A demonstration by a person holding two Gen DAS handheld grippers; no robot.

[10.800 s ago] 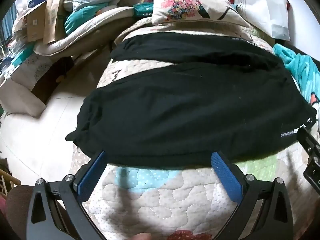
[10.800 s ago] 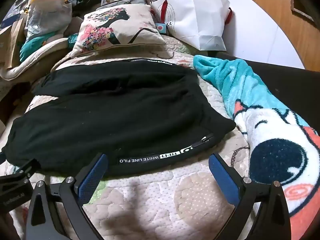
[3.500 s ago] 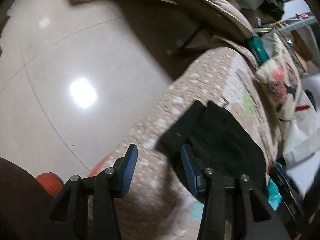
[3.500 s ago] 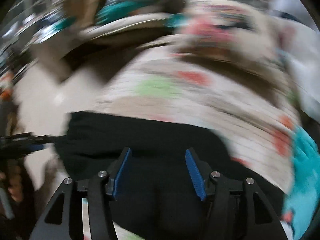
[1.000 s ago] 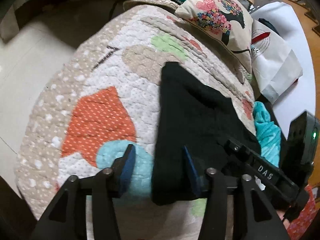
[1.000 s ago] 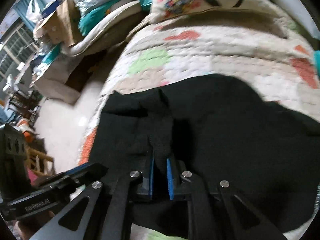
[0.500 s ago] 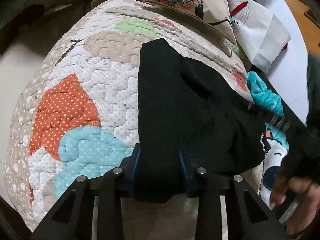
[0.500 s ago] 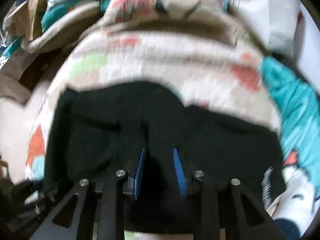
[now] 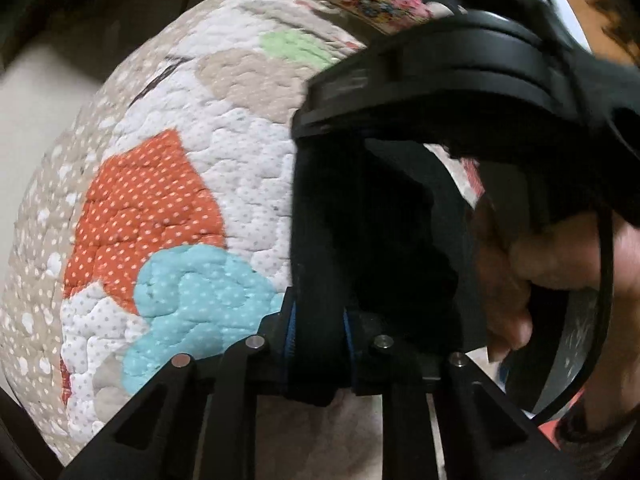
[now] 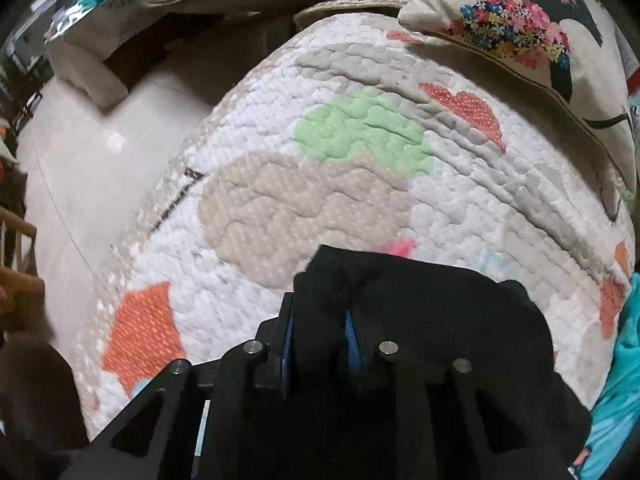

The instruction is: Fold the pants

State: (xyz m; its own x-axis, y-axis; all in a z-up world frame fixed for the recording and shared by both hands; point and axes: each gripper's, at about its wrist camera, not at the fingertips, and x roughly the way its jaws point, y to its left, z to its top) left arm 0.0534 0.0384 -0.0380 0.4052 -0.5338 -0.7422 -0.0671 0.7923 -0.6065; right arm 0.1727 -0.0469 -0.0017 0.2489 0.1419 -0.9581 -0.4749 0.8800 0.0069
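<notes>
The black pants (image 9: 360,232) lie folded on the quilted bed cover (image 9: 160,208). My left gripper (image 9: 318,340) is shut on the near edge of the pants, with black cloth between its blue pads. My right gripper (image 10: 318,332) is shut on a bunched corner of the pants (image 10: 420,300) and holds it just above the quilt (image 10: 320,184). In the left wrist view the right gripper's black body (image 9: 460,80) and the hand holding it (image 9: 540,264) pass close above the pants and hide their far part.
A flowered pillow (image 10: 540,28) lies at the far end of the bed. A teal blanket (image 10: 624,380) lies at the right edge. The bed drops off on the left to a pale tiled floor (image 10: 80,152) with cushions and clutter beyond.
My left gripper closed on the near edge of the pants. My right gripper closed on a corner and swung left across them, so its body now fills the left wrist view.
</notes>
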